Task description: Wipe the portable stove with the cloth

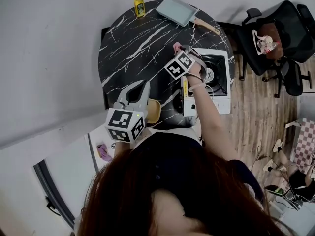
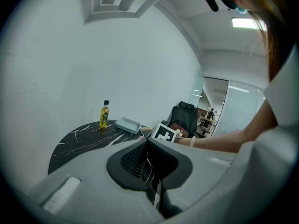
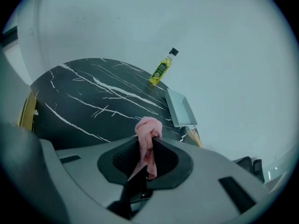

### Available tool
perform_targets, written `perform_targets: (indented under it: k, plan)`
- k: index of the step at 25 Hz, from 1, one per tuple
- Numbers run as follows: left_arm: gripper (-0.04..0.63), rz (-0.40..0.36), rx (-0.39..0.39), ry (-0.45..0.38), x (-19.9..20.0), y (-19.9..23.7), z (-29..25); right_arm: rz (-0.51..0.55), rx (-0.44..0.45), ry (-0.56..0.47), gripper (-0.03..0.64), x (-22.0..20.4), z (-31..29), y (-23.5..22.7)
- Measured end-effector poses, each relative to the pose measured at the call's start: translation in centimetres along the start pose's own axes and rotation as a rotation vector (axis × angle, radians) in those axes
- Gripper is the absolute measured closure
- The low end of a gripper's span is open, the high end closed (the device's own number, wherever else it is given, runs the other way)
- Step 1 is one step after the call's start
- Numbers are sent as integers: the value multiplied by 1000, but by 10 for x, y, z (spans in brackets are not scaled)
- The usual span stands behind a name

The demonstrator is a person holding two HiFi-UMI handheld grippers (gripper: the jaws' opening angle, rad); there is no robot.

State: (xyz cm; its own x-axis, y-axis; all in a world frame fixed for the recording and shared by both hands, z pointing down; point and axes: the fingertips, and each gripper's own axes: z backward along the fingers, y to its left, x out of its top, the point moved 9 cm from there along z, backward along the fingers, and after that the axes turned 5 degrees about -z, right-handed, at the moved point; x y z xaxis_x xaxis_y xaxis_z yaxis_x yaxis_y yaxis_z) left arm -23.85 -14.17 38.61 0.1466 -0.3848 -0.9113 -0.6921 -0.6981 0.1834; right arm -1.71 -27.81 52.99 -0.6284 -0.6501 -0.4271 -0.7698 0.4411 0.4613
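The white portable stove (image 1: 221, 90) sits at the right edge of a round black marble table (image 1: 128, 48), with a dark burner in its middle. My right gripper (image 1: 181, 48) hovers over the stove's far-left corner, shut on a bunched pink cloth (image 1: 176, 46). In the right gripper view the cloth (image 3: 148, 130) sticks up between the pads of the right gripper (image 3: 147, 146). My left gripper (image 1: 139, 86) is held over the table's near edge, left of the stove. In its own view the left gripper (image 2: 147, 144) is shut with nothing in it.
A yellow oil bottle (image 1: 139, 3) and a grey square pan (image 1: 177, 11) with a wooden handle stand at the table's far side. Black office chairs (image 1: 280, 28) are to the right on the wooden floor. A wall runs along the left.
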Motion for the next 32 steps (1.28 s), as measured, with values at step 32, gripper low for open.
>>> perform_targets:
  k: [32]
  plan:
    - [583,-116,-34,-91,19,-58,17,-542,28,-407,541,-49,131,-21]
